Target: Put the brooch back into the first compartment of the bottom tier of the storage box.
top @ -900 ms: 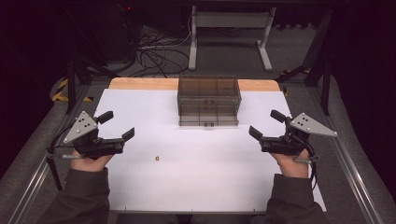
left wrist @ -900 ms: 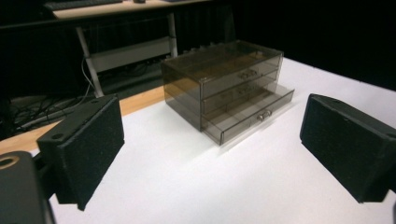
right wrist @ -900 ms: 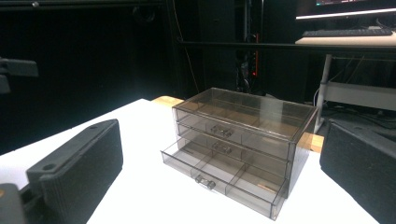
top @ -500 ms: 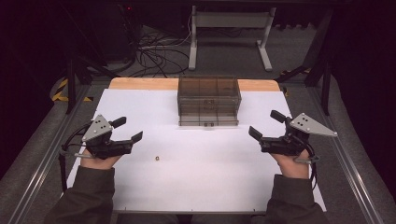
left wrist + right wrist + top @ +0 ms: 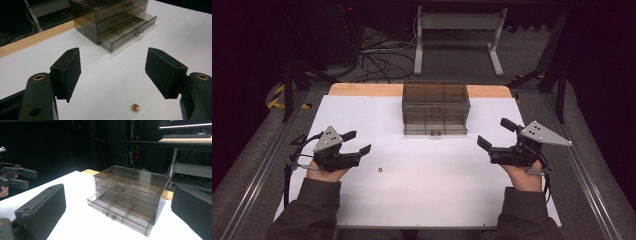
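the left gripper (image 5: 358, 142) is hanging with its jaws spread wide, just beside the tiny gold bead (image 5: 135, 107). the bead is sitting well in front of the drawer box (image 5: 435, 108), whose bottom drawer is sticking out. the right gripper (image 5: 496, 135) is also gaping and holding nothing. the bead is so small and round, it could be rolling away if a jaw is bumping it.

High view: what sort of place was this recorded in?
Probably a lab or data-collection workstation, not a home. A white-topped table stands amid dark surroundings, loose cables lie on the floor behind it, and a desk with a keyboard shows in the right gripper view.
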